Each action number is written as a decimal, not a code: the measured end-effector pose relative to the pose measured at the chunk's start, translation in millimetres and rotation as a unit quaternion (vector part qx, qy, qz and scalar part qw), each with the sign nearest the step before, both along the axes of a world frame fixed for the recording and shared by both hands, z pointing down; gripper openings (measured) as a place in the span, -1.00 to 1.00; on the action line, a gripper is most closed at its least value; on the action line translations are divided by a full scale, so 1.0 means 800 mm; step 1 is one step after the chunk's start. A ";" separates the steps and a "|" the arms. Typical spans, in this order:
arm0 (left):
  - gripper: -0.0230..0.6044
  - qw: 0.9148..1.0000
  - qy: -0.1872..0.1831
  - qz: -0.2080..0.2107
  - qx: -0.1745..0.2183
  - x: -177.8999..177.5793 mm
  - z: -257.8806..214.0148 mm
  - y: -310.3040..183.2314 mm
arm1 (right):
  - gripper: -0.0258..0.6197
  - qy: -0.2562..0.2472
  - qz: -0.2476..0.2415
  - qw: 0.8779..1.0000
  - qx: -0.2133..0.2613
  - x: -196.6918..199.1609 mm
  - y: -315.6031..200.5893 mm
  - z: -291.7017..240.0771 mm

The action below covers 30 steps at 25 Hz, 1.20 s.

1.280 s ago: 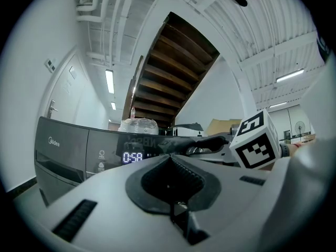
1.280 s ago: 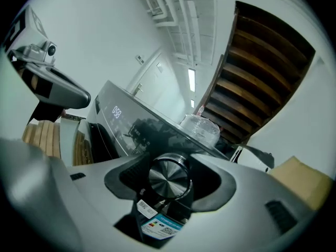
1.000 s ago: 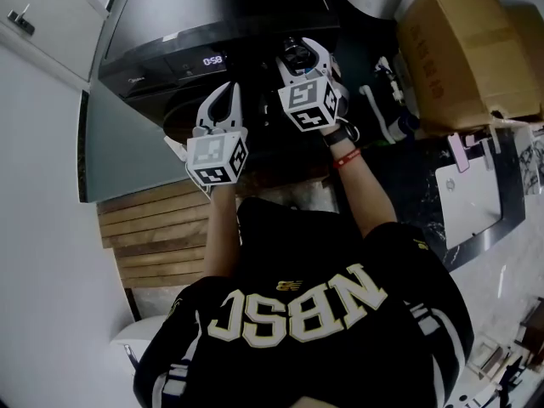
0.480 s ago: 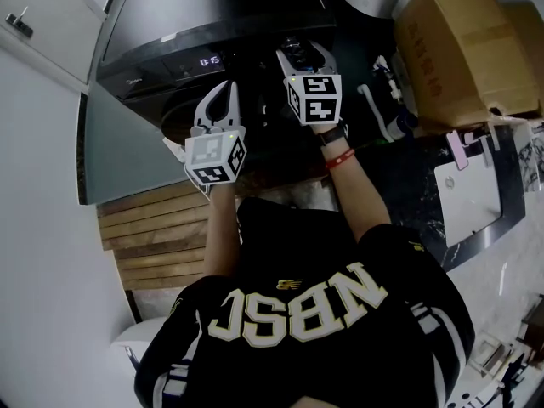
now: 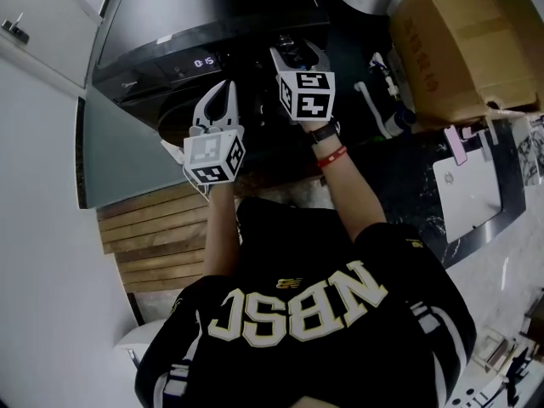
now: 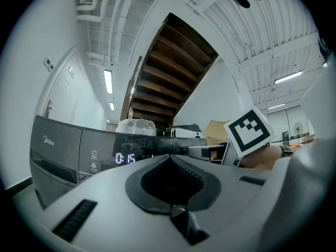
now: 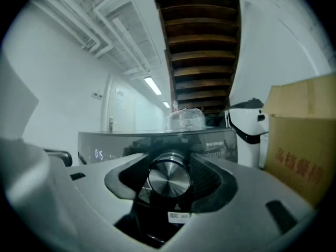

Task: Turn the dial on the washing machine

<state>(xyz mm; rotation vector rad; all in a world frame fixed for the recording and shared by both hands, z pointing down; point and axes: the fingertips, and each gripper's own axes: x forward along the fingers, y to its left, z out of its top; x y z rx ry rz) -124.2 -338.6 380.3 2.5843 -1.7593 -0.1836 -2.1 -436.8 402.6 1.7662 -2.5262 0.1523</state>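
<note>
Grey ribbed pads of the right tongs [image 7: 170,164] stand wide and bear on both flanks of the dial [image 7: 169,178]. The dial is a brushed-metal knob on the front panel of the washing machine [image 5: 212,15], and the tongs grip it with its face toward the camera. No gap shows between either pad and the knob's rim.

The left tongs [image 6: 169,157] are closed tip to tip with nothing between them. They are held left of the right tongs and point toward the panel, just short of the lit display [image 5: 204,60]. Whether the tips touch the panel cannot be told. A clear dark gap separates the two tongs. The marker cube [image 6: 250,131] of the right tongs shows off to the side of the left pair, apart from it.

Around the machine:
- The top is dark and mostly bare in the head view. A plastic-wrapped bundle [image 7: 185,119] sits toward its far edge.
- A cardboard box [image 5: 459,41] stands beside the machine on the right. A narrow cluttered strip lies between the box and the right forearm, which wears a red band [image 5: 331,155] at the wrist.
- A white cabinet [image 5: 34,32] flanks the machine close on the left.
- Wooden slats [image 5: 153,228] lie on the floor below the left tongs, at the person's left side.

Nothing stands between the right tongs and the panel except the knob itself.
</note>
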 end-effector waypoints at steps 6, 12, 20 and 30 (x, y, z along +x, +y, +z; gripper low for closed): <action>-0.88 1.000 0.001 0.004 -0.004 0.002 0.004 0.000 | -0.15 -0.195 0.023 0.979 -0.051 0.018 -0.003 0.005; -0.88 1.000 -0.001 0.007 -0.004 0.004 0.003 -0.001 | -0.15 -0.185 0.023 0.981 -0.051 0.019 0.000 -0.002; -0.88 1.000 -0.001 0.014 -0.001 0.010 -0.001 -0.003 | -0.15 -0.181 0.021 0.982 -0.057 0.019 0.000 0.000; -0.88 1.000 0.002 0.019 -0.005 0.015 0.003 -0.003 | -0.15 -0.408 0.031 0.904 -0.126 0.036 -0.004 0.014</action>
